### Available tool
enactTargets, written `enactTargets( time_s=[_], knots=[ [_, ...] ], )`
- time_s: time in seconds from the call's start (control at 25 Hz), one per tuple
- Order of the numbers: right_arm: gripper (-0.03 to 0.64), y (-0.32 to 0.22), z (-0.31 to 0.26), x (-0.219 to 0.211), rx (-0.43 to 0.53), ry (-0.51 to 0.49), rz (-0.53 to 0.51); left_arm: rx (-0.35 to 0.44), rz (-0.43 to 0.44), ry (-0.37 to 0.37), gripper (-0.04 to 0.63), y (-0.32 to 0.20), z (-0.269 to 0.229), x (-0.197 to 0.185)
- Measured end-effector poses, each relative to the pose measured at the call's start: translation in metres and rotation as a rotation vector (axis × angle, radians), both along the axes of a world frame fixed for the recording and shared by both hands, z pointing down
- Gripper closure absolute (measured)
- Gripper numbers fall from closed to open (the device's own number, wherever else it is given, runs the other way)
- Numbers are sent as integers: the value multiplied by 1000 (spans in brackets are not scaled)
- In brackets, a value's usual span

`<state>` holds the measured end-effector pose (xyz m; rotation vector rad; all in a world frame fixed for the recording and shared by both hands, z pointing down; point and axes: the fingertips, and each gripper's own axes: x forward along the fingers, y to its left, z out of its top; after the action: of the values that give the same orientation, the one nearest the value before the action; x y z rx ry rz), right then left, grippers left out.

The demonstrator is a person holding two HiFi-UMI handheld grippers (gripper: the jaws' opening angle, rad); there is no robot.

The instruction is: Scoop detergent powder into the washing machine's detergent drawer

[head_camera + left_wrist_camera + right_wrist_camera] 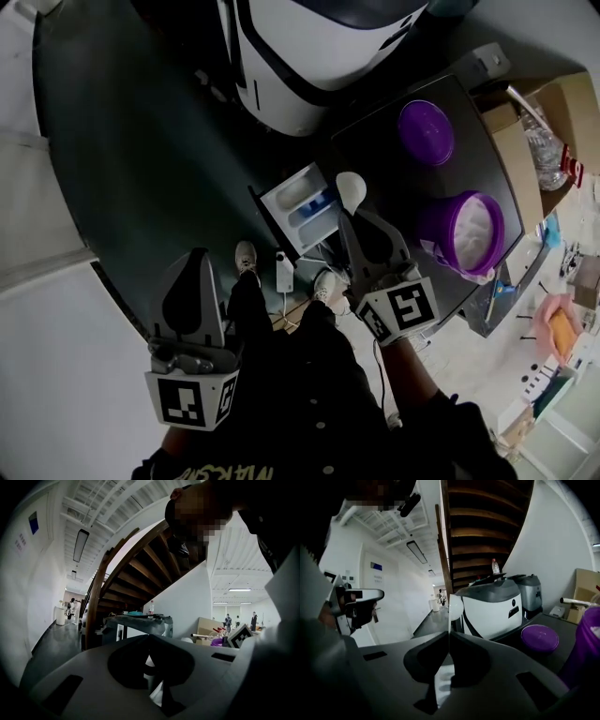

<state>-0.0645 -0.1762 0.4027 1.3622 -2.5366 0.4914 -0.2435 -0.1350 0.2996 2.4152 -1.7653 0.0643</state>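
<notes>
Standing at the top of the head view, the white washing machine has its detergent drawer pulled out, compartments facing up. To its right, a dark bench carries an uncovered purple tub of white powder and, apart from it, a purple lid. The right hand-held gripper is clamped on the handle of a white scoop, whose bowl hangs just beside the drawer's edge, between drawer and tub. The left hand-held gripper hangs well apart from the drawer, jaws pressed together on nothing.
</notes>
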Motion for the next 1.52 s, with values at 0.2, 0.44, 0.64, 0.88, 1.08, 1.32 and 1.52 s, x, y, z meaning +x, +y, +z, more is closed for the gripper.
enactTargets(
  time_s=[0.2,0.44,0.64,0.88,1.08,1.32,1.52],
  knots=[
    [584,5,-56,31,116,-31,47,59,11,-6,581,4,-23,11],
    [584,17,-108,70,170,-125,121,116,25,-7,581,7,-48,24],
    [584,26,-141,115,253,-120,224,151,21,-15,581,7,-62,28],
    [584,39,-173,167,355,-69,340,198,13,-36,581,4,-80,29],
    [584,47,-193,197,408,-46,402,238,13,-50,581,1,-98,29],
    [584,52,-206,218,454,-40,442,313,-6,-44,581,2,-126,27],
    [584,57,-212,228,482,-21,461,337,-26,-55,581,3,-137,23]
  ],
)
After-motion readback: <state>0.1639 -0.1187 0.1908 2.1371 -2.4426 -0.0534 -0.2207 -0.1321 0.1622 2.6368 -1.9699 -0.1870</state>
